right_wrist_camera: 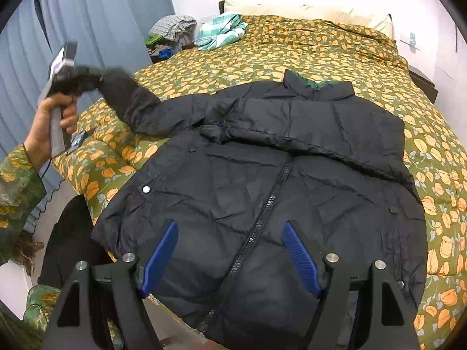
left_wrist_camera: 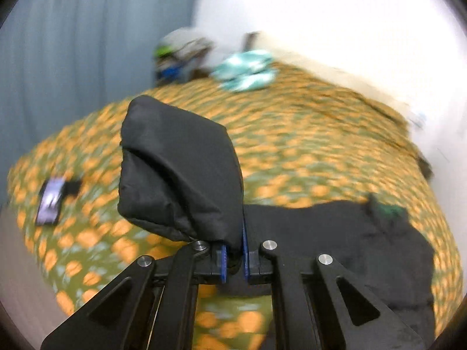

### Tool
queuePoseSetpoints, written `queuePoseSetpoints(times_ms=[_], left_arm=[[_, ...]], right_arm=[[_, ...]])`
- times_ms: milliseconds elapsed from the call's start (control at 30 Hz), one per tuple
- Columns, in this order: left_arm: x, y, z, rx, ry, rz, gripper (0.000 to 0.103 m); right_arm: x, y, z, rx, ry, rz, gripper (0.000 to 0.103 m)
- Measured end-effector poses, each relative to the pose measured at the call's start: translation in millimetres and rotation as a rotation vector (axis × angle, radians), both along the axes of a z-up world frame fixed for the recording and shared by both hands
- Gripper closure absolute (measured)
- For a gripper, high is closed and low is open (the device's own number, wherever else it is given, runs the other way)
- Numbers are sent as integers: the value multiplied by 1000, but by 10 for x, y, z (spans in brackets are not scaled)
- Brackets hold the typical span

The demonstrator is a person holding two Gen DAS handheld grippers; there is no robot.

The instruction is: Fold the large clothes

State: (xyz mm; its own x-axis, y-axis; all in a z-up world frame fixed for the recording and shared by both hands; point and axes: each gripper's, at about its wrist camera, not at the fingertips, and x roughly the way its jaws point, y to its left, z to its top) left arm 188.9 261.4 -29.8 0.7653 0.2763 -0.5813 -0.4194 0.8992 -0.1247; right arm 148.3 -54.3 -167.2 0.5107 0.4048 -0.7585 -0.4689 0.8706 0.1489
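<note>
Fingers of the right hand-held gripper [right_wrist_camera: 230, 258] stand spread above the hem of the black quilted puffer jacket [right_wrist_camera: 262, 192], spread zipped on the orange-flowered bed [right_wrist_camera: 321, 49]. Its padding looks light, springy and slick, so cuffs and seams probably grip best. Farther off, the left hand-held gripper [left_wrist_camera: 233, 258] pinches the sleeve cuff [left_wrist_camera: 178, 172], lifted clear.

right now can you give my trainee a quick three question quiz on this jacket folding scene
1. True or false: the left tongs are shut on the sleeve cuff of the black jacket.
2. Which is open above the jacket's front? A) the right tongs B) the left tongs C) neither
3. Fill in: the jacket's zipper is ____.

Key
1. True: the cuff is pinched between the blue pads and lifted off the bed.
2. A: its pads stand wide apart with nothing between them.
3. Closed, running down the jacket's front.
</note>
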Motion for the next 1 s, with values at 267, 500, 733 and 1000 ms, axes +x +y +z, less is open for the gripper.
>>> queuePoseSetpoints(times_ms=[267, 500, 733, 1000], left_arm=[[232, -1469, -94, 140, 32, -333, 97], [371, -2401, -844, 190, 209, -528, 89], [-1, -2537, -1132, 101, 317, -608, 20], [-573, -1783, -1153, -9, 321, -467, 18]], right_arm=[[-16, -367, 54, 27, -23, -100, 27], [-21, -794, 45, 39, -30, -211, 27], [95, -1060, 19, 38, -6, -292, 27], [829, -916, -59, 168, 97, -244, 24]])
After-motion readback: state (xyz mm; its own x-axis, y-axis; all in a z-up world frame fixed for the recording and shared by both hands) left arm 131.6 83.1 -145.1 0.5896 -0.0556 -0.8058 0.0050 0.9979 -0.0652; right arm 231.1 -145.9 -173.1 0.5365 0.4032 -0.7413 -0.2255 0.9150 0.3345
